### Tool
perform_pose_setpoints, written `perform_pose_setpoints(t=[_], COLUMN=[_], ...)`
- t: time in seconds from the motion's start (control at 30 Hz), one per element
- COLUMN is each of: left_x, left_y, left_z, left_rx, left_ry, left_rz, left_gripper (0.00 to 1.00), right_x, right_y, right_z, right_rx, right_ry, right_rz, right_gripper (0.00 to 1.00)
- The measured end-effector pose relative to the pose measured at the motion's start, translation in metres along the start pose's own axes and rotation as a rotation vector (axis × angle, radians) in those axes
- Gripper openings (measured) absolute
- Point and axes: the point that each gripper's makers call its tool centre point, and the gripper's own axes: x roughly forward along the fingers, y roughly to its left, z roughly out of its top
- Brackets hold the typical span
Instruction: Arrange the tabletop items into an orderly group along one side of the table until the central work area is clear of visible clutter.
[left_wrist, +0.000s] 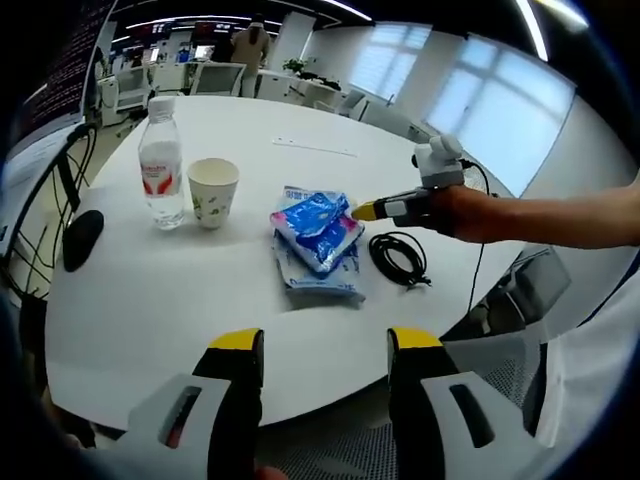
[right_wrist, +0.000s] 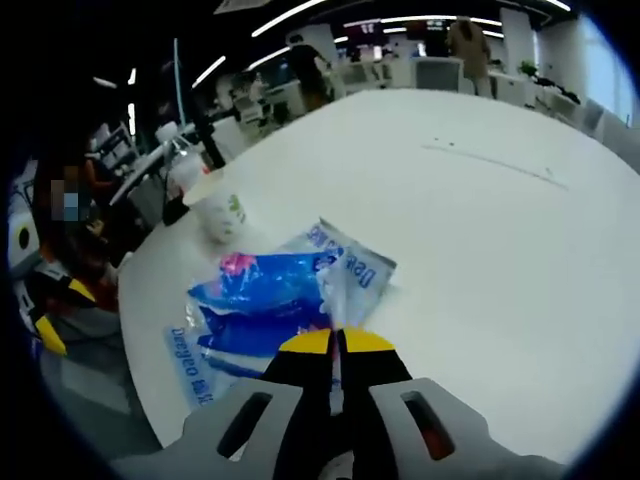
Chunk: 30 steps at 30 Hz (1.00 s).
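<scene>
Jaws of the left gripper (left_wrist: 320, 350) stand apart with nothing between them, held off the near edge of the round white counter (left_wrist: 200, 290). Jaws of the right gripper (right_wrist: 336, 345) are brought together at their yellow tips, at the edge of the blue tissue pack (right_wrist: 265, 290); whether a fold of its wrapper is pinched between them cannot be told. In the left gripper view the right gripper (left_wrist: 385, 210) reaches in from the right, a hand (left_wrist: 470, 215) behind it, its tip touching the right side of the blue tissue pack (left_wrist: 318, 222).

The blue tissue pack lies on top of a paler wipes packet (left_wrist: 320, 270) near the middle of the counter. A coiled black cable (left_wrist: 400, 258) lies just beside them on the right. A paper cup (left_wrist: 212, 190) and a water bottle (left_wrist: 162, 170) stand upright, close together, to the left. A black computer mouse (left_wrist: 82, 238) rests near the counter's left edge.

Step in hand, as judged: taking hold of the tissue pack to move it out of the central area. The next move calls for a firm grip on the slack wrapper, then a lift or slide towards the cup and bottle without dragging the lower packet askew. The cable and lower packet remain to be gathered.
</scene>
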Motion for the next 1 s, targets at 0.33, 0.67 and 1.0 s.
perform_pose_setpoints(t=[0.33,0.67,1.0], left_x=[0.003,0.003,0.006], left_y=[-0.005,-0.009,-0.015], left_z=[-0.002,-0.002,-0.005], left_rx=[0.012,0.017,0.026], left_ry=[0.009,0.014,0.028], left_rz=[-0.011,-0.016,-0.028], left_gripper=[0.49,0.49,0.49], right_x=[-0.017,-0.037,-0.06], right_y=[-0.029,-0.066,-0.111], right_z=[0.004,0.017,0.015], right_rx=[0.068,0.126,0.188], right_ry=[-0.041,-0.095,-0.129], right_rz=[-0.052,-0.119,-0.211], right_gripper=[0.0,0.0,0.0])
